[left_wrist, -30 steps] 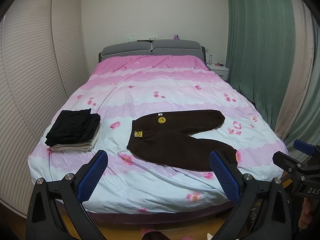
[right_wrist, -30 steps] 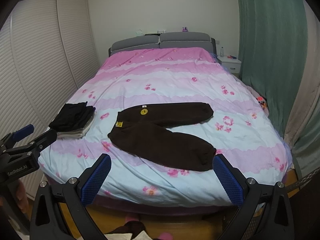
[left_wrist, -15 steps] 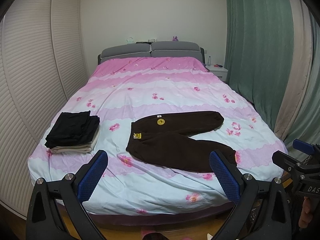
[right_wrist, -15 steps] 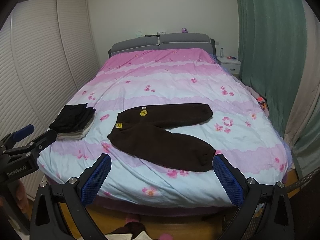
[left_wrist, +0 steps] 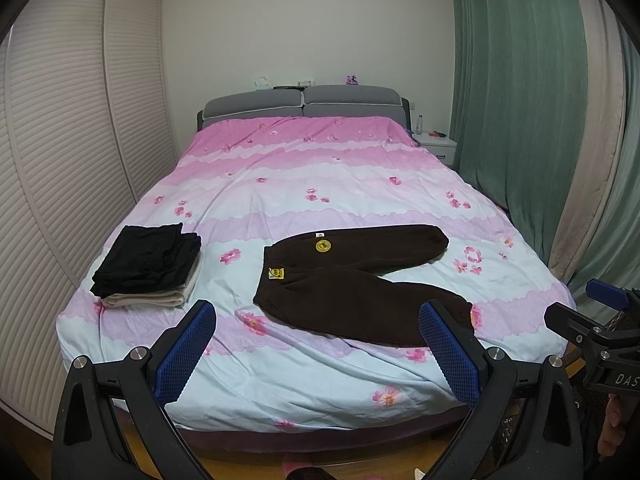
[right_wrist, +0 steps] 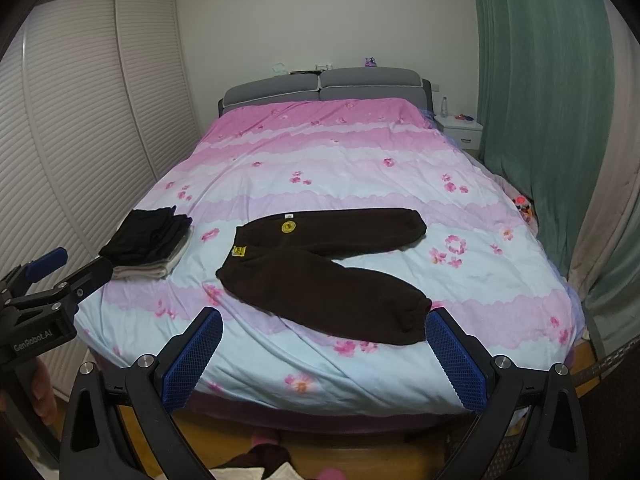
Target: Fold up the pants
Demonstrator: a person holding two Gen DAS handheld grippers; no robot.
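Note:
Dark brown pants point(left_wrist: 352, 280) with yellow patches lie spread flat on the bed point(left_wrist: 320, 184), waistband to the left, both legs splayed to the right. They also show in the right wrist view point(right_wrist: 320, 268). My left gripper point(left_wrist: 318, 354) is open and empty, held off the foot of the bed, well short of the pants. My right gripper point(right_wrist: 324, 358) is open and empty, also back from the foot of the bed. Each gripper shows at the edge of the other's view.
A stack of folded black and beige clothes point(left_wrist: 150, 264) lies at the bed's left edge. A slatted wardrobe point(left_wrist: 60, 160) stands left, green curtains point(left_wrist: 520, 100) right. A white nightstand point(left_wrist: 434, 146) is by the grey headboard point(left_wrist: 300, 106).
Both cameras have tilted up or drawn back slightly, so the bed and pants sit lower in the views. The pants have not moved. Both grippers stay open.

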